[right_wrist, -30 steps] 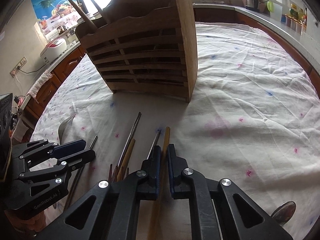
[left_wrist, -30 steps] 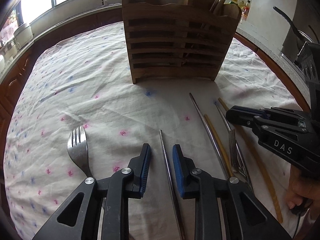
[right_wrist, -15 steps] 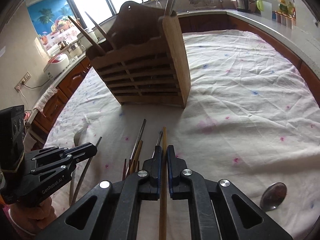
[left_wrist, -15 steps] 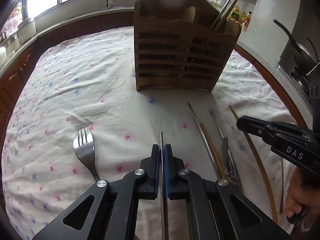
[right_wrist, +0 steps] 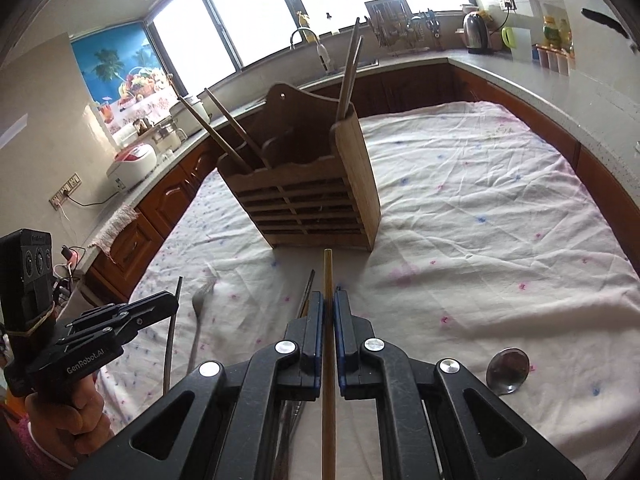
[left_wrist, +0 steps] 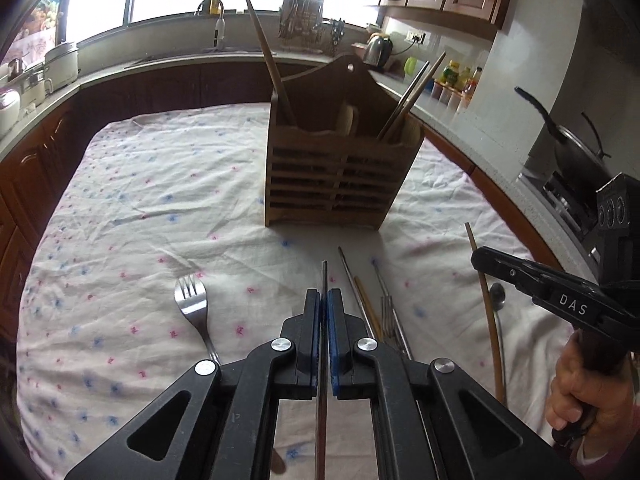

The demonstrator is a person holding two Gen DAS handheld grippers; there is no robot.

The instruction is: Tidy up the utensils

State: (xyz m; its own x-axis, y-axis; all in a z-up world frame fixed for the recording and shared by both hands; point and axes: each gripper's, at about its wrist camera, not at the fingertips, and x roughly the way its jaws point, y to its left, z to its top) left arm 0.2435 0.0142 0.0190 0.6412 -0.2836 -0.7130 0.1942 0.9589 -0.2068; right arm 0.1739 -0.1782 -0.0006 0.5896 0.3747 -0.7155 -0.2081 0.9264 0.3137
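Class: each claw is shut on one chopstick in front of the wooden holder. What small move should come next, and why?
Probably carry both forward and up toward the wooden utensil holder. The left claw is shut on a metal chopstick, the right claw on a bamboo chopstick; both tips point at the holder, whose open top already holds chopsticks.

Slatted holder [left_wrist: 336,184] is matt brown wood on a wrinkled white cotton-like cloth [left_wrist: 140,208] with a small flower print. In front of the holder, fork [left_wrist: 192,300] is shiny metal; the clamped chopstick [right_wrist: 328,320] is smooth yellowish wood.
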